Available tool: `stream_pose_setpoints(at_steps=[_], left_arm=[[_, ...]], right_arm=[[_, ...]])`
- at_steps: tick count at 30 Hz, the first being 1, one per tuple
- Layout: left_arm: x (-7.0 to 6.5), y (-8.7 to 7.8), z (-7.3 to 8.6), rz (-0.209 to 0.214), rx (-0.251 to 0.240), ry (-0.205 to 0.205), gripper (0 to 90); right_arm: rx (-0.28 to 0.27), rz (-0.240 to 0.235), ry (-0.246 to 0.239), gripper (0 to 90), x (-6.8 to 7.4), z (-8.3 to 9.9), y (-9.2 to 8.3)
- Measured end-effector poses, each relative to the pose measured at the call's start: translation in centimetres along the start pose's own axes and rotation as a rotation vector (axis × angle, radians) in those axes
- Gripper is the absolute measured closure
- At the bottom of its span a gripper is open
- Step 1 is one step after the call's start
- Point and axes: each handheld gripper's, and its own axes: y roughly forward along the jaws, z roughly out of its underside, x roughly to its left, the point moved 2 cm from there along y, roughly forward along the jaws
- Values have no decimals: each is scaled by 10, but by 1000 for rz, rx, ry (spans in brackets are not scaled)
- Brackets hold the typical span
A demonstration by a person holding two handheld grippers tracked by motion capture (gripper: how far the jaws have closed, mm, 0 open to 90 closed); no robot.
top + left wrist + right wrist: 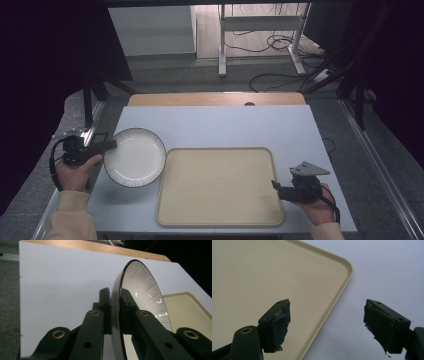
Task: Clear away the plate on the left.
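Two grippers: left gripper point(107, 145) fingers point(105, 305) clamp the plate point(135, 157) rim at the desk point(215, 125) left, beside the tray point(220, 186); right gripper point(327, 322) gapes empty over the tray's edge.

1. The plate point(145, 290) looks like glazed ceramic: glossy, with fine ribbing and a dark rim.
2. The tray point(220, 185) is smooth, matt beige plastic.
3. The table point(215, 125) has a matt, pale top, with bare wood at its far edge.
4. The right gripper point(327, 325) has matt black jaws with worn, ragged rubbery pads point(279, 327).
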Motion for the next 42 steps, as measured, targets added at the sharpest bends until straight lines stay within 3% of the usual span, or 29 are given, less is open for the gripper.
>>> stream_pose_setpoints(at_steps=[18,27,42], left_arm=[[-16,1,-5,50,-18,11,826],[-31,3,-9,85,-21,39,826],[-55,20,-8,149,6,65,824]], right_arm=[[7,8,1,222,-2,1,1],[5,16,-6,224,-2,1,1],[1,18,-9,226,-3,1,1]])
